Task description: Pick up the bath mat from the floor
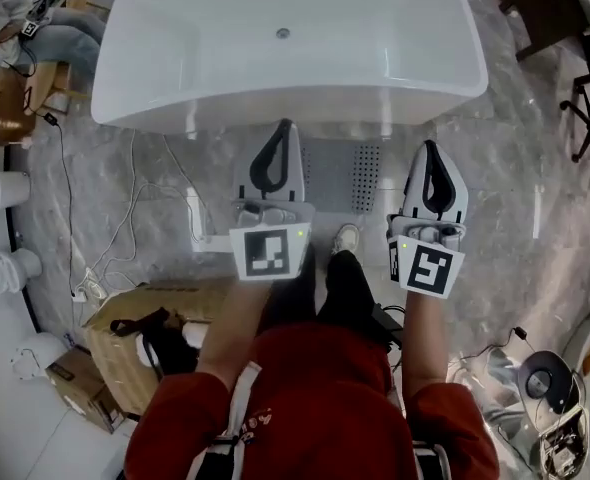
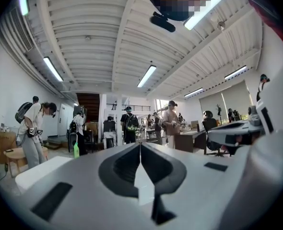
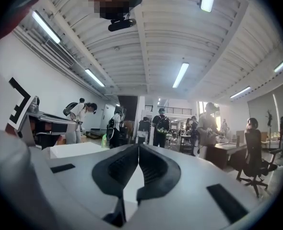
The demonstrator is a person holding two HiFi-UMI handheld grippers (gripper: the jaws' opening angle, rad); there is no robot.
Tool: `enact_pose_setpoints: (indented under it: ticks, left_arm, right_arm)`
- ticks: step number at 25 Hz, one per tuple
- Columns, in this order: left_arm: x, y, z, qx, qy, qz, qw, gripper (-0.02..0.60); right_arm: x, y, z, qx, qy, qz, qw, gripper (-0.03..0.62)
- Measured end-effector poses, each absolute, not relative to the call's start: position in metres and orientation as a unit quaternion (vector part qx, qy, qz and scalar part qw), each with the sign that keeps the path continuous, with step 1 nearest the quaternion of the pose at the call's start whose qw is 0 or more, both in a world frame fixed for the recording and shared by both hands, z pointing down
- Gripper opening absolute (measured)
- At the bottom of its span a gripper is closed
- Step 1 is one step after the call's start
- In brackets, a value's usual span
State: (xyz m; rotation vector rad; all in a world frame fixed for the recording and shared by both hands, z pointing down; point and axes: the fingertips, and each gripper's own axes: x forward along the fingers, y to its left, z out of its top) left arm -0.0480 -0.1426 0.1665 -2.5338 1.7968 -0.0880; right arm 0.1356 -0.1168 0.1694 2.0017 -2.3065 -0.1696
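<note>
Near L: cardboard box (image 1: 125, 343), print too faint to read. Marker cubes (image 1: 268, 252) show squares only, no words. Your L gripper (image 1: 284, 133) & R gripper (image 1: 431, 150): fingers together on both, nothing btwn. Grey bath mat (image 1: 335, 178) lies flat on floor (image 1: 515, 218), seen btwn them, just near of white tub (image 1: 295, 48).

Bath mat (image 1: 331, 176) partly behind left tongs (image 1: 284, 126), bathtub (image 1: 275, 68) top edge cropped

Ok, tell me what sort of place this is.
Likely a mock bathroom inside an open lab or office hall: a bathtub stands among loose cables and a box, and the gripper views show a desk, an office chair and people standing about.
</note>
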Motion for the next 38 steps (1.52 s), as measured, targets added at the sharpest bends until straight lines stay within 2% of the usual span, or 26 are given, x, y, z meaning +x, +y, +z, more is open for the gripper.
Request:
enact_pose_setpoints:
  ticks: [20, 38]
  left_arm:
    - [-0.097, -0.104, 0.444, -0.798, 0.578, -0.135, -0.102, 0.015]
    - [-0.105, -0.05, 0.679, -0.79, 0.559, -0.189, -0.163, 0.015]
  right_arm:
    - [0.101, -0.081, 0.469, 0.648, -0.741, 0.117, 0.128, 0.012]
    - [0.1, -0.029, 0.687, 0.633, -0.731, 0.169, 0.193, 0.012]
